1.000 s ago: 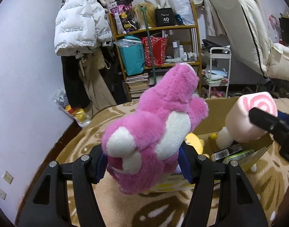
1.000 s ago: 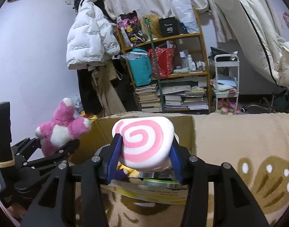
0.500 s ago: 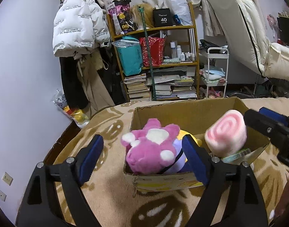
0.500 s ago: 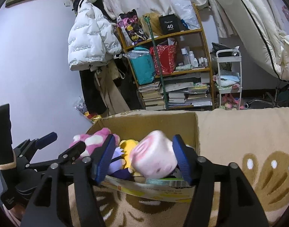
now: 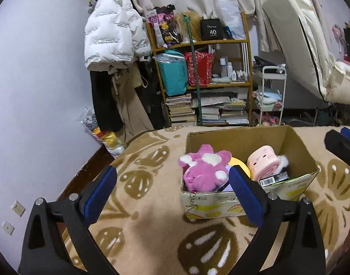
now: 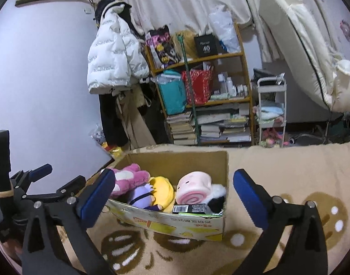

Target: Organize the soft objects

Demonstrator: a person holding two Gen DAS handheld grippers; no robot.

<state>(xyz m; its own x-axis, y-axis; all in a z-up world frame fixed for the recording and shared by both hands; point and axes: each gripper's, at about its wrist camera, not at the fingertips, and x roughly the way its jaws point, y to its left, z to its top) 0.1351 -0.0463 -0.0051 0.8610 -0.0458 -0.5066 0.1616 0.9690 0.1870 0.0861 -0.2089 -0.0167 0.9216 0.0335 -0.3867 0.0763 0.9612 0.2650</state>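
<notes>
A pink plush toy (image 5: 204,169) (image 6: 129,178) lies at the left end of an open cardboard box (image 5: 239,137) (image 6: 175,160). A pink swirl roll plush (image 5: 264,165) (image 6: 193,188) lies at the box's right end. Between them rest a yellow plush (image 6: 162,188) and a purple one (image 6: 140,197). My left gripper (image 5: 171,176) hangs in front of the box, its jaws opening with nothing between them. My right gripper (image 6: 175,178) is back from the box too, jaws opening wide and holding nothing. One of its fingers (image 5: 337,142) shows at the right edge of the left wrist view.
The box stands on a beige blanket with brown patterns (image 5: 152,217). Behind it are a cluttered wooden shelf (image 5: 204,84), a hanging white jacket (image 5: 113,39), a white trolley (image 5: 271,91) and a leaning mattress (image 5: 301,45). A black barcoded packet (image 6: 190,208) sits at the box's front rim.
Both grippers let go: the pink plush and the swirl roll dropped into the box. Both sets of jaws spread wide, and the grippers drew back and up from the box.
</notes>
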